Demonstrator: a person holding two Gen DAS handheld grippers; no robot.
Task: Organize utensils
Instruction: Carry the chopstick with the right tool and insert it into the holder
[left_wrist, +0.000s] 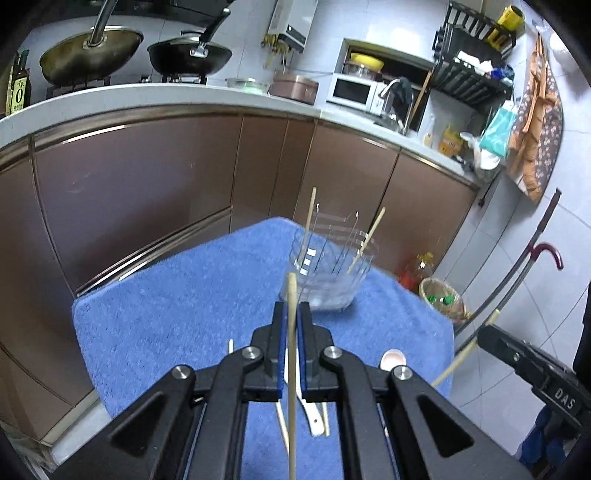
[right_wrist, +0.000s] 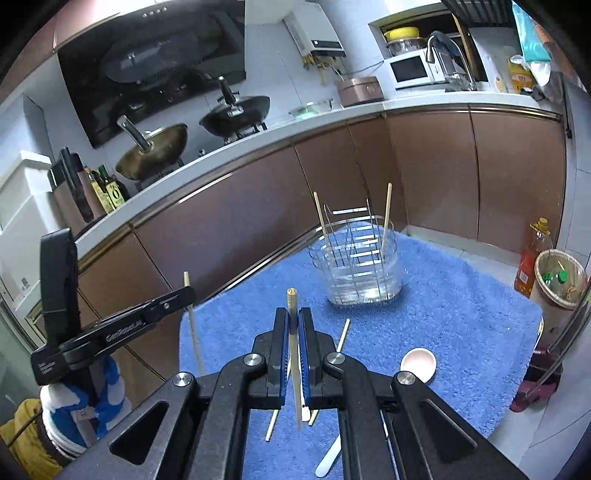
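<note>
Now, as I see it:
Left tongs (left_wrist: 291, 314): my jaws are clamped on a chopstick (left_wrist: 292, 373) that runs up the lower middle of the left view, its tip poking above the blue pads.
Right tongs (right_wrist: 293, 317): clamped on a second chopstick (right_wrist: 294, 354), upright in the lower middle of the right view.
Loose pieces: more chopsticks, one (right_wrist: 342, 336) just right of my right jaws, and a white spoon (right_wrist: 418, 363) at lower right, all lying on the blue towel (right_wrist: 461, 302).
Holder: a clear holder (right_wrist: 360, 266) stands on the towel's far part, above centre, with two chopsticks (right_wrist: 386, 218) leaning in it.
Beyond: brown cabinets (left_wrist: 147, 192) across the middle, two pans (left_wrist: 188, 55) at upper left of the left view.
</note>
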